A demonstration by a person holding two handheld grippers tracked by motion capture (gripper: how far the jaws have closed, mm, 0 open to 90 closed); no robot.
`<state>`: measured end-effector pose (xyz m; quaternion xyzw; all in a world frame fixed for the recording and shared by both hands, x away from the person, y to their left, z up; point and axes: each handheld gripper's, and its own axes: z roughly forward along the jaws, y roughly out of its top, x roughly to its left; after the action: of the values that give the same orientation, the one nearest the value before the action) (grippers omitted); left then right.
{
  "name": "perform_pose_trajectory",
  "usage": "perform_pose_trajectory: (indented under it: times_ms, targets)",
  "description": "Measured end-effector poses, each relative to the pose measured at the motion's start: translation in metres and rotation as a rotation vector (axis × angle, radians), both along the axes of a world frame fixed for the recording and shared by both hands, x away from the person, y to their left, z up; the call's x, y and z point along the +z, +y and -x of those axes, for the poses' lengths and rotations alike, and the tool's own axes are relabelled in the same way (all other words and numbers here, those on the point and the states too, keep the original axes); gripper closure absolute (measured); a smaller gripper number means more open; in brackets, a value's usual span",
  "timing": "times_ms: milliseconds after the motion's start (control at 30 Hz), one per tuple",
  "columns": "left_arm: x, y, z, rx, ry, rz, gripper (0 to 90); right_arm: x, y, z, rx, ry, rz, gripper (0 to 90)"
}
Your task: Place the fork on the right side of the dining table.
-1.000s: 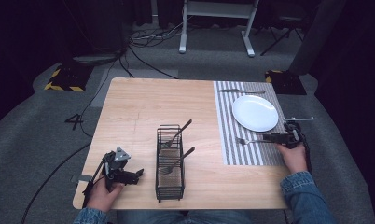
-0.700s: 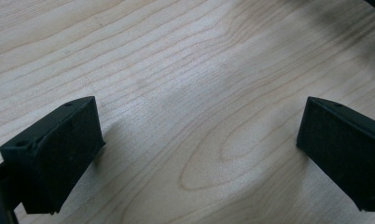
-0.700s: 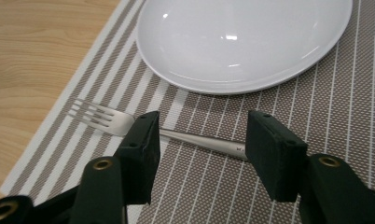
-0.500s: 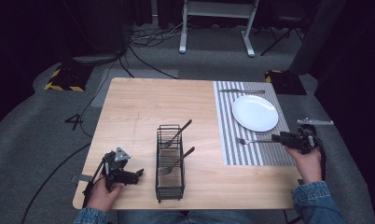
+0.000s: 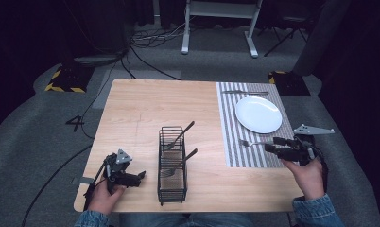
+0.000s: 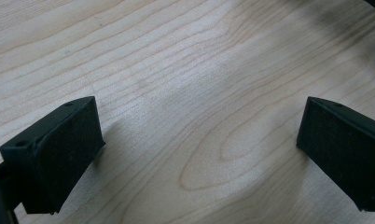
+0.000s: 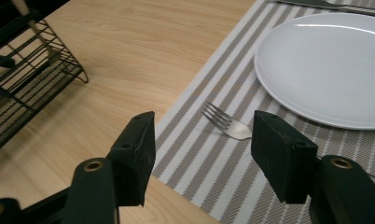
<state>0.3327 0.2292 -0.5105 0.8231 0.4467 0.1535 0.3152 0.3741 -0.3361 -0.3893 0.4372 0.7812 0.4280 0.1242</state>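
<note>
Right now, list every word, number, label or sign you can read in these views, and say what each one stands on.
"4": a dark mark shaped like that digit on the grey floor left of the table; it could be tape or cable rather than print.
Yellow-and-black hazard stripes, no words: on the floor plate at far left, and on another behind the plate.
Nothing written on the plate, placemat, fork, wire rack or grippers.

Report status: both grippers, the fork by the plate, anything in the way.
Right gripper open, jaws just opening, nothing between. Left gripper open over bare table. Fork lies released on placemat beside plate. No obstruction.
</note>
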Motion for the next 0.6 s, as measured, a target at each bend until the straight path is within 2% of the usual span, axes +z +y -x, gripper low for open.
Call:
perform_pose_trajectory:
  times_ms: [267,367,600]
  targets:
    - [0.000,0.000,0.000,0.000,0.001,0.002,0.3,0.002,0.025,0.019,0.054,-0.019,0.000,40.1]
    - [0.000,0.000,0.000,0.000,0.001,0.001,0.2,0.001,0.034,0.023,0.055,0.025,0.013,41.2]
    - [0.000,0.000,0.000,0.000,-0.001,0.002,0.3,-0.011,0.058,0.032,0.128,0.055,0.041,40.2]
